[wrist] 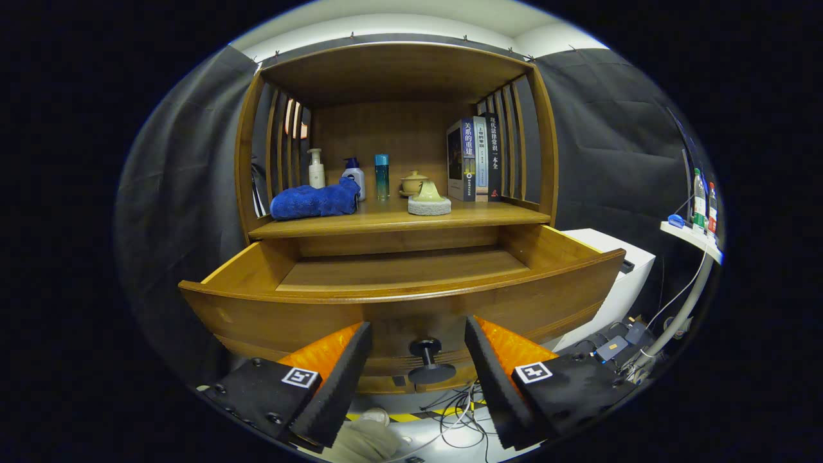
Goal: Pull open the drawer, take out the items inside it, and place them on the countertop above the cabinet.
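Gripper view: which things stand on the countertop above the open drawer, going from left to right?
Blue towel → white pump bottle → blue-capped bottle → teal bottle → small lidded cup → pale cone on a stone base → books. The tool is open around the drawer knob.

Wooden drawer (398,302) pulled fully out of the cabinet, inside bare wood, dark round knob (429,360) on its curved front, blue cloth (314,200) lying bunched on the table (398,222) above, left of a pale cone-shaped lid (429,198)
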`<state>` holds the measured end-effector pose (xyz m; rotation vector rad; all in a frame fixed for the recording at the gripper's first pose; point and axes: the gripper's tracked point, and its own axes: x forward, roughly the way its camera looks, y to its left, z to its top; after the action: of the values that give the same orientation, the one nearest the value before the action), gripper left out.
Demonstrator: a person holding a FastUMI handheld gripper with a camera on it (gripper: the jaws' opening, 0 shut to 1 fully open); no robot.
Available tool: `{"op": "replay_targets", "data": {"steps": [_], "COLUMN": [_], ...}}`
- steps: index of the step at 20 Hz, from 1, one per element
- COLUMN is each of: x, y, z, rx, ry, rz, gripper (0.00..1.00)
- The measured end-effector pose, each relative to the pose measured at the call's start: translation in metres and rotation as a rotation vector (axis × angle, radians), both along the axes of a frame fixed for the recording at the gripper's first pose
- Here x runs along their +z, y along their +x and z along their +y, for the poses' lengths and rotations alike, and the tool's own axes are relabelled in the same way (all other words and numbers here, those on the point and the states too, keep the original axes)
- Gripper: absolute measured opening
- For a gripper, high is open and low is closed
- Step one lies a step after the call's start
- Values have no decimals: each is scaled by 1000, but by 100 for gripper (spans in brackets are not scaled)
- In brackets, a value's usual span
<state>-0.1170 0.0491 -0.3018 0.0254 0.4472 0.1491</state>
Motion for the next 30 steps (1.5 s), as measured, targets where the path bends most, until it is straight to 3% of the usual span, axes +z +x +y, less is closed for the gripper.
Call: {"op": "replay_targets", "data": {"steps": [30], "x": [-13], "y": [135], "z": [40], "rx": [37], "ry": [-54], "rz": [-8], "gripper": [95]}}
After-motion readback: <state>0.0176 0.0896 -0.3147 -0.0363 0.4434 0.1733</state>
